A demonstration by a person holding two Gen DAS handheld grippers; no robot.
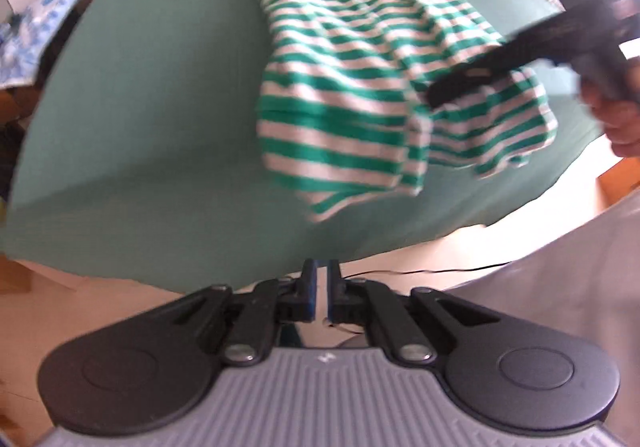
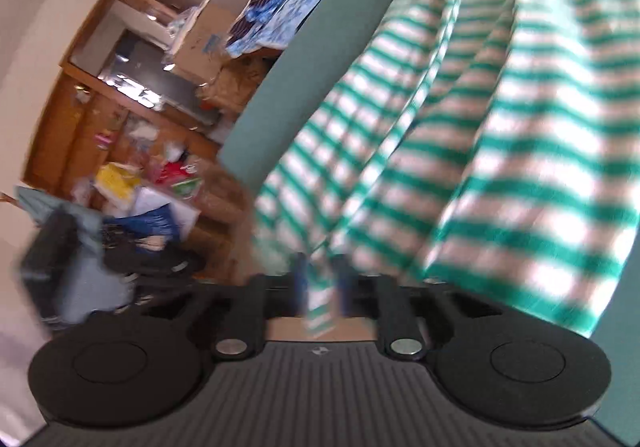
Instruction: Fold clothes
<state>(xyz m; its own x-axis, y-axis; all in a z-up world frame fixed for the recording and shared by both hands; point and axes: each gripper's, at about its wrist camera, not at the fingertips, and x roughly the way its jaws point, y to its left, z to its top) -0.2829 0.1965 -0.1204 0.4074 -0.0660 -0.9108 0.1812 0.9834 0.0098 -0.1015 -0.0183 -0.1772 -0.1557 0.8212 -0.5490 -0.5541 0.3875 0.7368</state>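
The right claw [image 2: 320, 279] is grasping the striped garment [image 1: 340, 87]; the left claw [image 1: 322, 287] is clenched, empty. Keep the hem taut over the green counter [image 1: 140, 127].

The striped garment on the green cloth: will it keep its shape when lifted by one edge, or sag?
The striped garment would probably sag: it already lies in soft folds and ripples. It looks thin and light. The edge between the right gripper fingers bunches into a narrow strip, so the rest would likely trail across the green cloth.
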